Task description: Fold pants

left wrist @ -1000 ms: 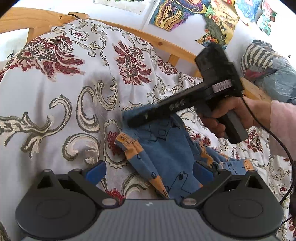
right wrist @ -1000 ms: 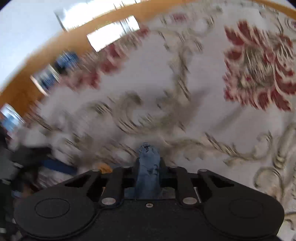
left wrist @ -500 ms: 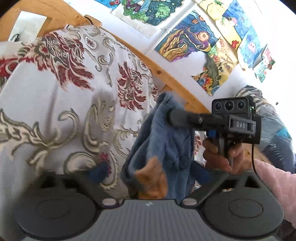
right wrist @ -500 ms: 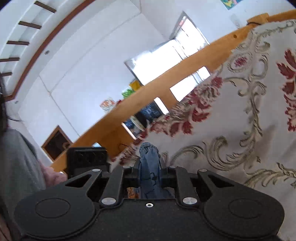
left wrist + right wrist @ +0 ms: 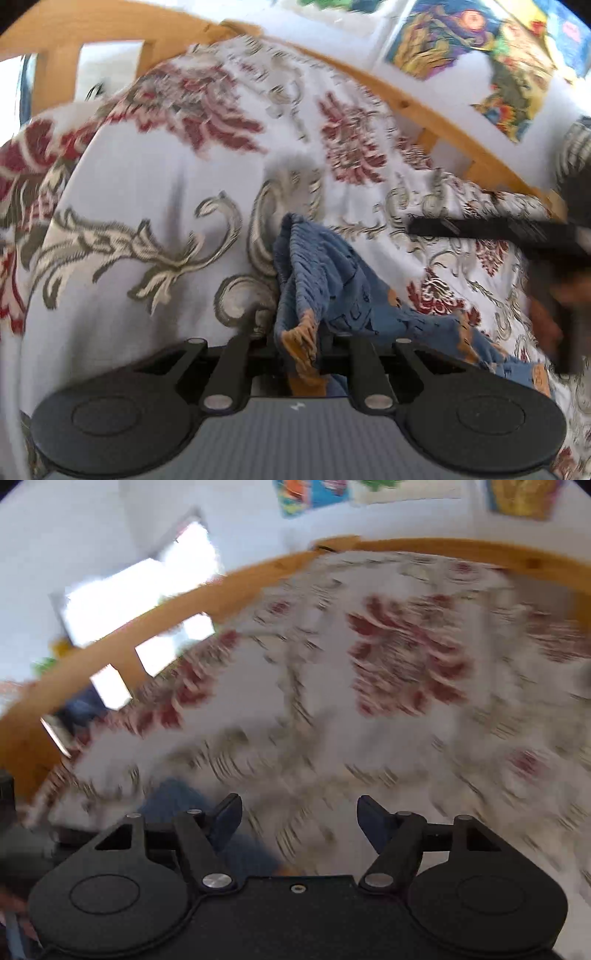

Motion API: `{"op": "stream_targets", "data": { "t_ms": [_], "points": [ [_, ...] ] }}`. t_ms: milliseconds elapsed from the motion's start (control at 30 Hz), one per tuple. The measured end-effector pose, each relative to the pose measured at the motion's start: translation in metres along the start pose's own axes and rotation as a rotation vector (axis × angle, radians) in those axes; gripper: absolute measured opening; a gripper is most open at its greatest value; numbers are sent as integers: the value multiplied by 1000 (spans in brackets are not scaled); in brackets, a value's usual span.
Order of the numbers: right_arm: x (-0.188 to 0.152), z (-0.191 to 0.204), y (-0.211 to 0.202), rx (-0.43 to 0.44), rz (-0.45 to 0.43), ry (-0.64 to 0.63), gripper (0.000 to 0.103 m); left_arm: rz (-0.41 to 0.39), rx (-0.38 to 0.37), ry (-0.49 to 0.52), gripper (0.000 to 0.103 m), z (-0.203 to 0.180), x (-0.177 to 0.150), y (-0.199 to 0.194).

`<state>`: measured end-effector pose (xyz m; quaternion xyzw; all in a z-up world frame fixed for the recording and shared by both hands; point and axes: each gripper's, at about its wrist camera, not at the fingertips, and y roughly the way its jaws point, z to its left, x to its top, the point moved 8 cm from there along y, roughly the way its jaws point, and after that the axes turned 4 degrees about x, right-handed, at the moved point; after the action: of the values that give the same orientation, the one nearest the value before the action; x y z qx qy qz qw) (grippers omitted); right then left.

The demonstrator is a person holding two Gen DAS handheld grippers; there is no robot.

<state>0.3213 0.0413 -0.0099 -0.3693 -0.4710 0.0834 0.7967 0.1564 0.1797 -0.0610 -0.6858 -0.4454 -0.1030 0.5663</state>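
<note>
Blue knitted pants with orange cuffs are bunched and pinched between the closed fingers of the left gripper, lifted, probably to shake them out over the floral bedspread. Right gripper gapes empty, pants just left of it.

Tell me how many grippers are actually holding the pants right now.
1. The left gripper is clamped on the pants; the right gripper is open above the bedspread.
</note>
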Motion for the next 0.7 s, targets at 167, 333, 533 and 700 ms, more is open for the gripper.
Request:
{"op": "stream_targets", "data": {
  "t_ms": [167,333,533,700],
  "points": [
    [-72,28,-31,-182,93,-4,69,17,-13,-27,19,8,0,4],
    [-132,40,5,-339,182,-86,63,18,0,-11,19,5,0,7],
    [-128,38,-6,-311,77,-22,67,20,30,41,17,-5,2,5],
    [-120,38,-55,-263,-59,43,81,-41,31,129,16,-31,11,-14]
  ]
}}
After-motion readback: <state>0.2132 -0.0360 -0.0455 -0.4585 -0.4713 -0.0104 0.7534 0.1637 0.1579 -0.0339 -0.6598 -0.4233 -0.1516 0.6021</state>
